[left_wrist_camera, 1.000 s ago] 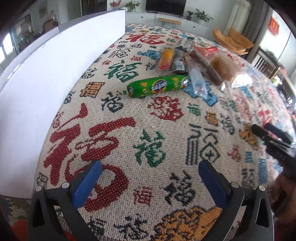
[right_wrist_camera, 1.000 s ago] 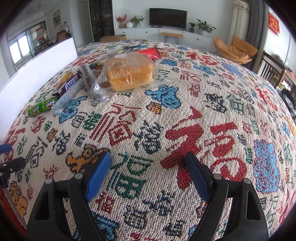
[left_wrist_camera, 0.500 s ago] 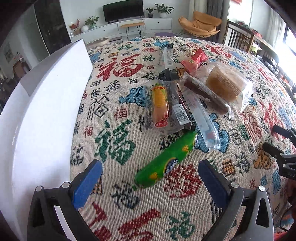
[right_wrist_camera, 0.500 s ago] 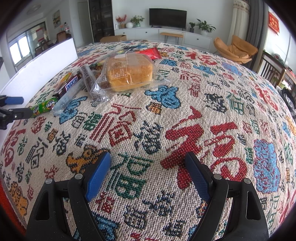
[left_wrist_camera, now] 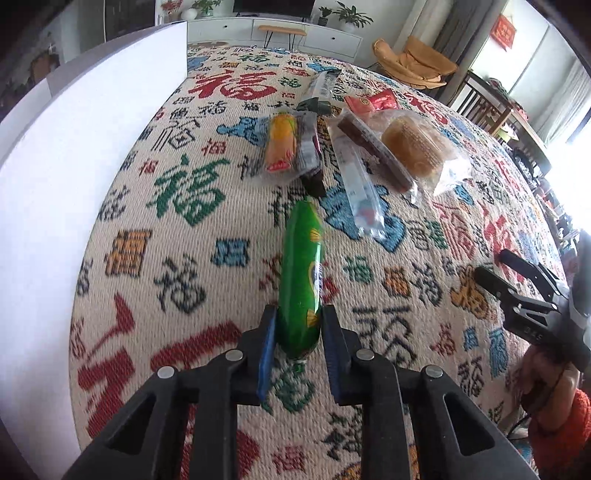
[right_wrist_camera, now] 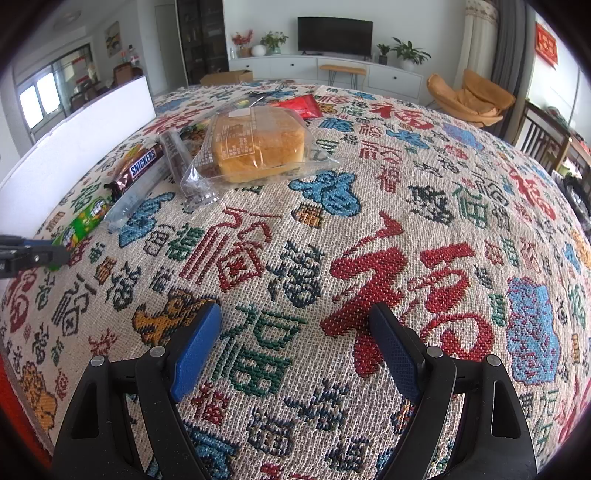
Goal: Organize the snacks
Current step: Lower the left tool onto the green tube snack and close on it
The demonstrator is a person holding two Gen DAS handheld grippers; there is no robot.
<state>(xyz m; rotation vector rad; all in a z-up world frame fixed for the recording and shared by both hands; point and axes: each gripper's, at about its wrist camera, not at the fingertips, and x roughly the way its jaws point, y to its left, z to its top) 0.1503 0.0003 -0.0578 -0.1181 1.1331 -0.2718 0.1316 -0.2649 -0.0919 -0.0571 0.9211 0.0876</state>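
So my work surface here is a woven cream tablecloth (right_wrist_camera: 369, 229) covered in red, green and blue Chinese characters. A tall flat white board (left_wrist_camera: 62, 184) stands along its left edge. Behind it I can see a long white media cabinet (right_wrist_camera: 332, 72) with a black flat TV (right_wrist_camera: 334, 35) on top and 2 potted green plants (right_wrist_camera: 406, 53) beside it. A tan padded lounge chair (right_wrist_camera: 476, 98) sits off right.

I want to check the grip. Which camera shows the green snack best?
The left wrist view: the green snack lies lengthwise between the closing left gripper. The right wrist view shows it small, at the picture's left edge.
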